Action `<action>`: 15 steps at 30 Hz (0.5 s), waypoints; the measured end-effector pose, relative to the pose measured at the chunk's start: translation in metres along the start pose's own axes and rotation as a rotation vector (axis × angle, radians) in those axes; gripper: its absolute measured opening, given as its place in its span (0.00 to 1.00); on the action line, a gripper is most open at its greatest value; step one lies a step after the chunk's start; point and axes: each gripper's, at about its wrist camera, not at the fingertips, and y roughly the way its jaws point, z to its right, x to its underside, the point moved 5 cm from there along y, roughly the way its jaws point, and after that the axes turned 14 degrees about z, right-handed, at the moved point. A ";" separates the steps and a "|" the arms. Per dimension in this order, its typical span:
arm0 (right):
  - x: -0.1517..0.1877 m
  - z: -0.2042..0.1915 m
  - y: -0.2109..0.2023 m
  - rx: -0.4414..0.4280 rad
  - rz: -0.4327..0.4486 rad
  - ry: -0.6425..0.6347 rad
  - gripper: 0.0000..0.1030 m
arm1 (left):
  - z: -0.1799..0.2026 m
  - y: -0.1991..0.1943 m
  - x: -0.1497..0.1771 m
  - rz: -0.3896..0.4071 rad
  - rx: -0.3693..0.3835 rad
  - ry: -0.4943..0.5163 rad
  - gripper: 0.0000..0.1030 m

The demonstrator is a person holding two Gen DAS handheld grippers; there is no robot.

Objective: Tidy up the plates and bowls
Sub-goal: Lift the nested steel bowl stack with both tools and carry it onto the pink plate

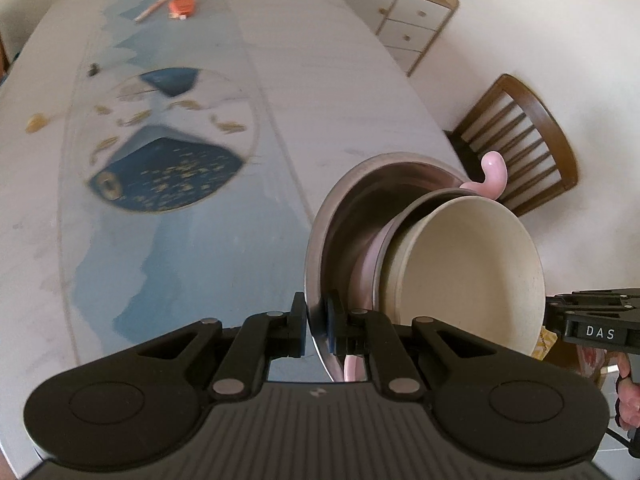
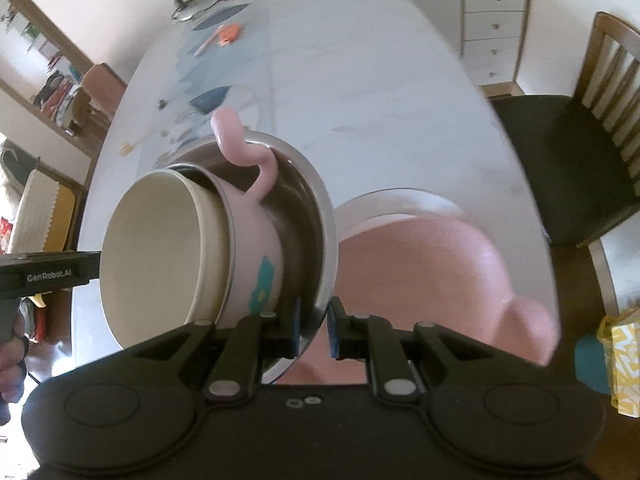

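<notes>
A steel bowl (image 1: pixel 340 216) is held tilted on its side above the table, with a pink handled bowl (image 2: pixel 256 240) and a cream bowl (image 1: pixel 468 272) nested inside it. My left gripper (image 1: pixel 318 326) is shut on the steel bowl's rim. My right gripper (image 2: pixel 312 326) is shut on the opposite side of the same rim (image 2: pixel 324 240). A pink plate (image 2: pixel 436 280) lies on the table under the stack, in the right wrist view. The pink curled handle (image 1: pixel 494 174) sticks up behind the stack.
The long table (image 1: pixel 320 80) has a blue patterned runner (image 1: pixel 168 168). A small orange object (image 1: pixel 182 6) and a stick lie far away. A wooden chair (image 1: pixel 520 140) stands at the table's right edge. A white drawer cabinet (image 1: pixel 408 24) is behind it.
</notes>
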 end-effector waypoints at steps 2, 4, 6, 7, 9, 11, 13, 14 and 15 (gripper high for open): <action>-0.002 0.012 -0.002 0.009 0.001 0.009 0.14 | 0.013 0.006 -0.001 -0.006 0.008 0.006 0.08; -0.004 0.024 -0.005 0.016 0.001 0.017 0.13 | 0.024 0.014 -0.001 -0.016 0.017 0.002 0.08; -0.005 0.033 -0.007 0.024 -0.001 0.020 0.13 | 0.035 0.020 0.000 -0.023 0.025 0.002 0.08; -0.005 0.039 -0.008 0.027 -0.005 0.024 0.13 | 0.040 0.024 0.001 -0.027 0.027 0.002 0.08; -0.004 0.049 -0.008 0.035 -0.015 0.025 0.13 | 0.049 0.032 0.003 -0.039 0.030 0.003 0.08; -0.004 0.059 -0.008 0.044 -0.025 0.030 0.13 | 0.058 0.039 0.006 -0.048 0.032 0.005 0.08; -0.003 0.068 -0.005 0.051 -0.036 0.037 0.13 | 0.064 0.046 0.009 -0.061 0.033 0.002 0.08; -0.002 0.073 -0.004 0.053 -0.042 0.039 0.13 | 0.066 0.049 0.011 -0.067 0.033 -0.002 0.08; -0.001 0.076 -0.002 0.055 -0.048 0.038 0.13 | 0.068 0.053 0.013 -0.075 0.033 -0.005 0.08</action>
